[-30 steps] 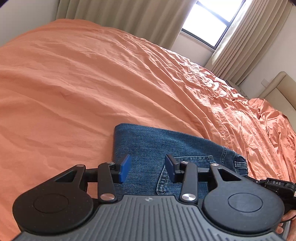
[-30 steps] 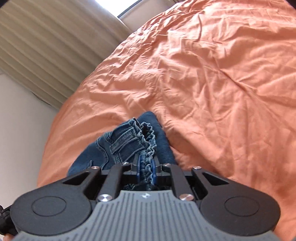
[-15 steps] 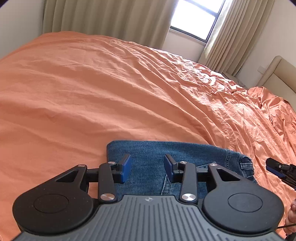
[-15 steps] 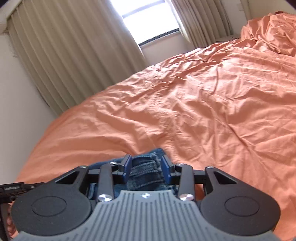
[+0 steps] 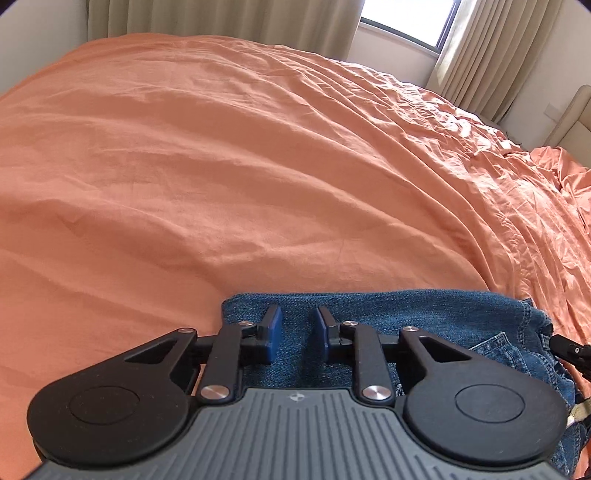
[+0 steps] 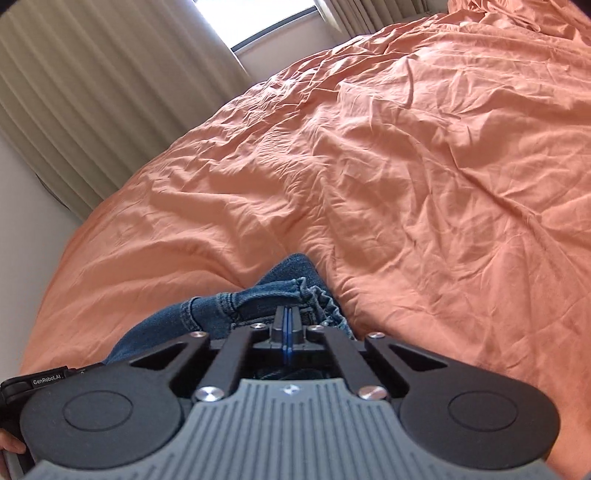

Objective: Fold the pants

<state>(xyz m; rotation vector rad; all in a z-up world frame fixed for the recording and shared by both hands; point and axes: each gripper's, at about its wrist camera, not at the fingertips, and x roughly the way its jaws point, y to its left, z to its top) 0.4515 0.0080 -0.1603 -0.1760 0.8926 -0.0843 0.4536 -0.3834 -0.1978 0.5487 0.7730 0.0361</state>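
Observation:
Folded blue denim pants point(image 5: 406, 314) lie on the orange bed sheet point(image 5: 221, 166) at the near edge. My left gripper point(image 5: 297, 326) is open and hovers just above the folded cloth, its blue pads point(image 5: 274, 326) apart and empty. In the right wrist view the pants point(image 6: 258, 299) show their gathered waistband end. My right gripper point(image 6: 288, 314) has its pads pressed together right over the waistband; no cloth shows between them. The tip of the right gripper point(image 5: 569, 349) appears at the right edge of the left wrist view.
The wrinkled orange sheet point(image 6: 406, 166) covers the whole bed. Beige curtains point(image 6: 92, 92) and a bright window point(image 5: 402, 18) stand behind it. A beige headboard point(image 5: 572, 122) is at the far right. The left gripper's body point(image 6: 33, 382) shows at lower left.
My right gripper was shut on the waistband, opened half a second ago, and its pads are together again now. My left gripper stayed open and drew back toward the pants' near edge.

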